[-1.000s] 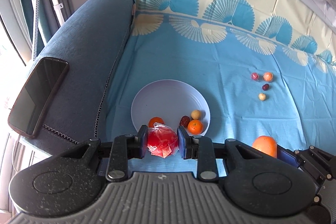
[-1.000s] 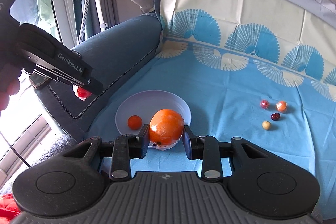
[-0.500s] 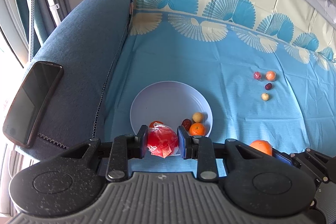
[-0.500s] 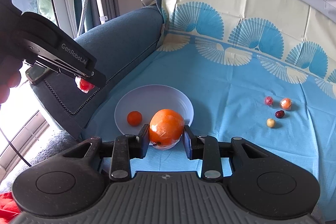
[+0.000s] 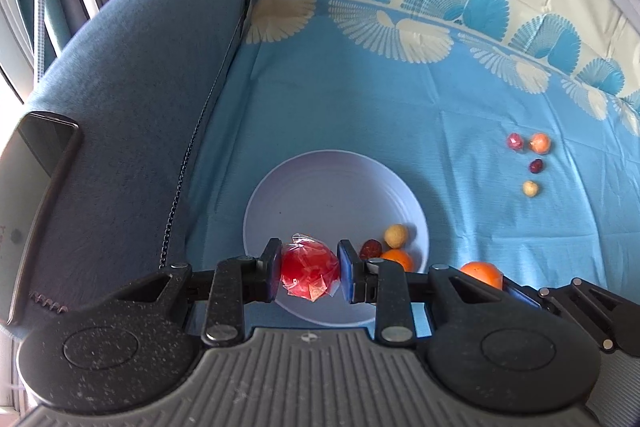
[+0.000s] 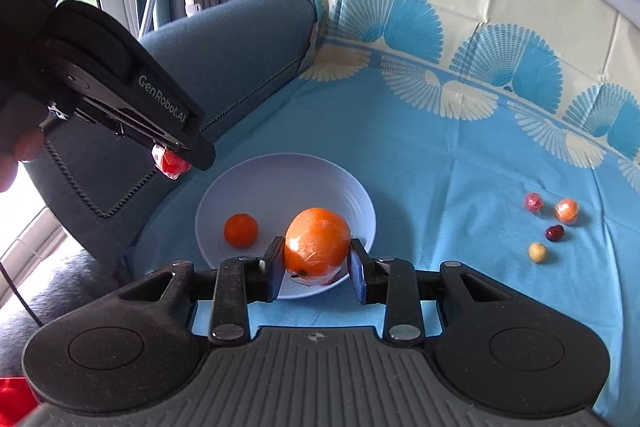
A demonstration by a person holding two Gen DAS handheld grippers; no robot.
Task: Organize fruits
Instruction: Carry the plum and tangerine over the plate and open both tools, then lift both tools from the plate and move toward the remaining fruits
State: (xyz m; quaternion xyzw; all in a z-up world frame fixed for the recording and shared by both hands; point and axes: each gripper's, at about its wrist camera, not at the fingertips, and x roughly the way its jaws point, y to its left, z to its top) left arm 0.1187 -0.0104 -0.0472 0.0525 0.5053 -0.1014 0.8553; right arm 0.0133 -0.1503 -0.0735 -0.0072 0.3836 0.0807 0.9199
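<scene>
My left tongs (image 5: 308,273) are clenched on a red plastic-wrapped fruit (image 5: 309,270), held low and central in the left wrist view over the near rim of the white bowl (image 5: 320,179). My right tongs (image 6: 314,267) grasp a wrapped large orange (image 6: 317,241), low and central in the right wrist view, over the bowl's near right edge. In the bowl lie a small orange (image 6: 241,230), a second small orange (image 5: 397,259), a dark red date (image 5: 370,247) and a yellowish round fruit (image 5: 396,234). Four small fruits (image 5: 530,163) sit on the blue cloth (image 5: 360,107) at right of frame, well apart from the bowl. A phone (image 5: 36,203) rests on the sofa arm (image 5: 132,87) at left.
</scene>
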